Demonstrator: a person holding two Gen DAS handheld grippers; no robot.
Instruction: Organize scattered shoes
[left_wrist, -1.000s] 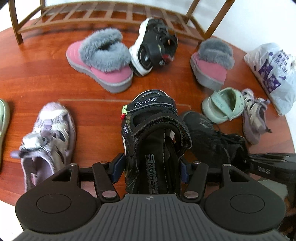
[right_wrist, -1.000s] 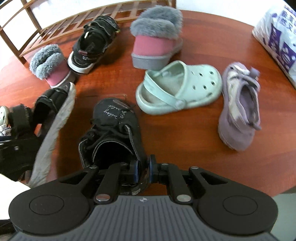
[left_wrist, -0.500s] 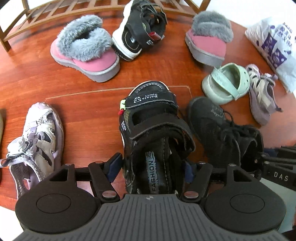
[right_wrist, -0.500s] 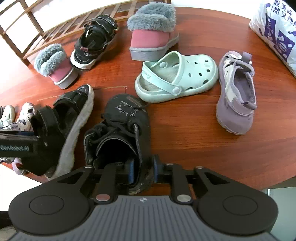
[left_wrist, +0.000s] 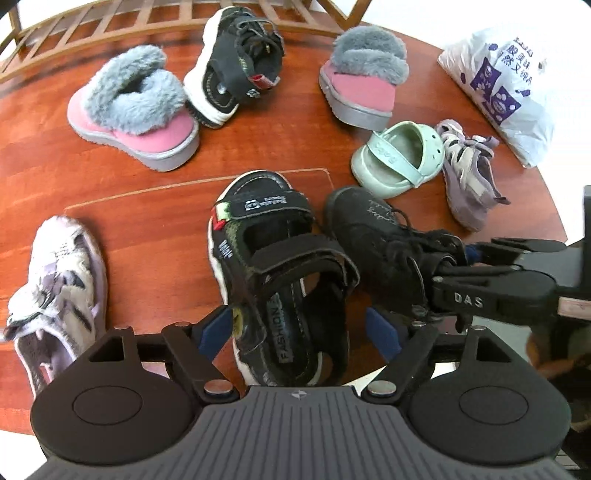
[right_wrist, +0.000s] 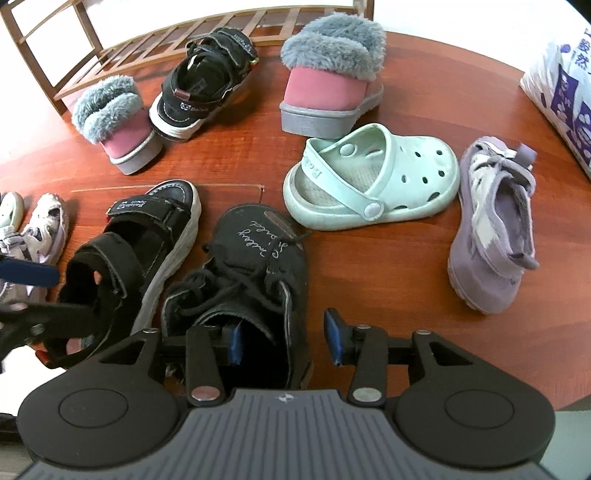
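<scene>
A black strap sandal stands on the red-brown table by the front edge, between my left gripper's open blue pads, which stand clear of its sides. A black lace-up shoe stands beside it on the right. My right gripper is open around that shoe's right wall, one pad inside the opening, one outside. Both shoes show in each view: the sandal in the right wrist view, the lace-up in the left.
Further back lie two pink fur-lined boots, another black sandal, a mint clog, two lilac sneakers and a white plastic bag. A wooden shoe rack stands at the table's back.
Both grippers have opened, letting go of the sandal and the lace-up shoe, which now rest side by side on the table. Both grippers have drawn back slightly.
</scene>
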